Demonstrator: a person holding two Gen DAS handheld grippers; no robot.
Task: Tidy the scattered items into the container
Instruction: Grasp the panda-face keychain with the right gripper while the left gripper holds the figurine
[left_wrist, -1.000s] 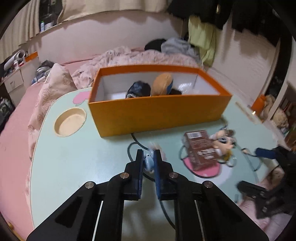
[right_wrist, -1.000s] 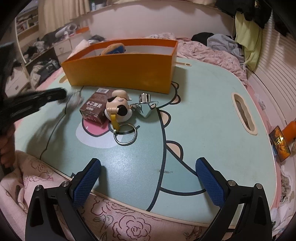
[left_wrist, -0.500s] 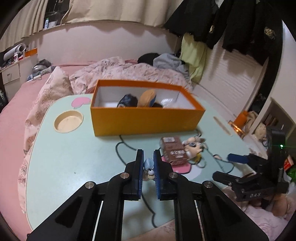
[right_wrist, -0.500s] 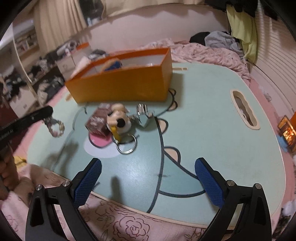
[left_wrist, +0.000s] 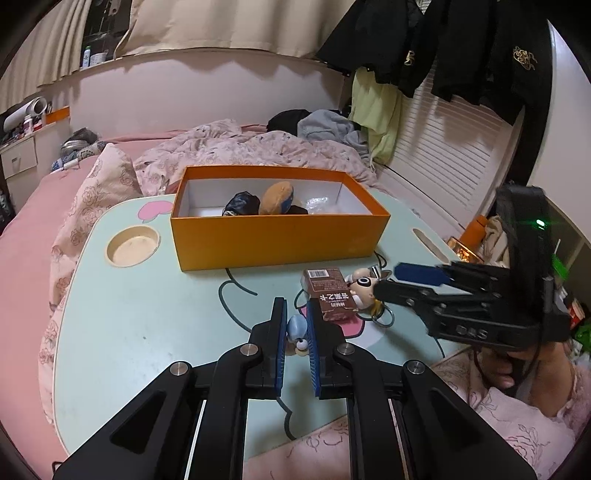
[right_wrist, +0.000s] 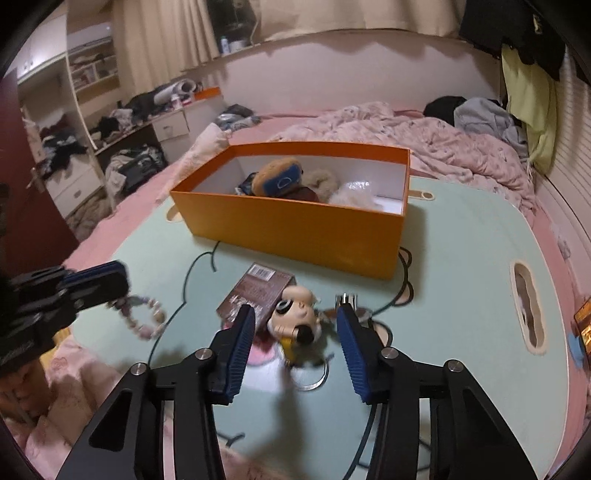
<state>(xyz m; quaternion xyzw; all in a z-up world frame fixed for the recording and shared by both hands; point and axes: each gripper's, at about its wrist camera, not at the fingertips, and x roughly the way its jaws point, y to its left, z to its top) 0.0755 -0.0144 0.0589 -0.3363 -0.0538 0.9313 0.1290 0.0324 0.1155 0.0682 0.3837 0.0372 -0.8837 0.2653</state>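
Observation:
An orange box (left_wrist: 280, 236) (right_wrist: 295, 229) stands on the mint table (left_wrist: 147, 314) with soft items inside. In front of it lie a brown carton (left_wrist: 330, 291) (right_wrist: 258, 291) and a doll keychain (left_wrist: 364, 286) (right_wrist: 295, 317) with its metal ring (right_wrist: 310, 376). My left gripper (left_wrist: 296, 310) (right_wrist: 110, 280) is shut on a pale bead bracelet (left_wrist: 297, 332) (right_wrist: 144, 317), which hangs above the table. The jaws of my right gripper (right_wrist: 295, 314) (left_wrist: 391, 280) are closing around the doll keychain, with gaps still showing beside both pads.
The table has a round cup recess (left_wrist: 133, 245) at the left and a slot (right_wrist: 528, 306) at the right. A rumpled quilt (right_wrist: 424, 136) lies on the bed behind the box. A hand (left_wrist: 517, 373) holds the right gripper at the table's near-right corner.
My right gripper came forward over the table edge to the doll keychain and its jaws narrowed a lot. The left gripper rose and drew back from the box, still holding the bracelet.

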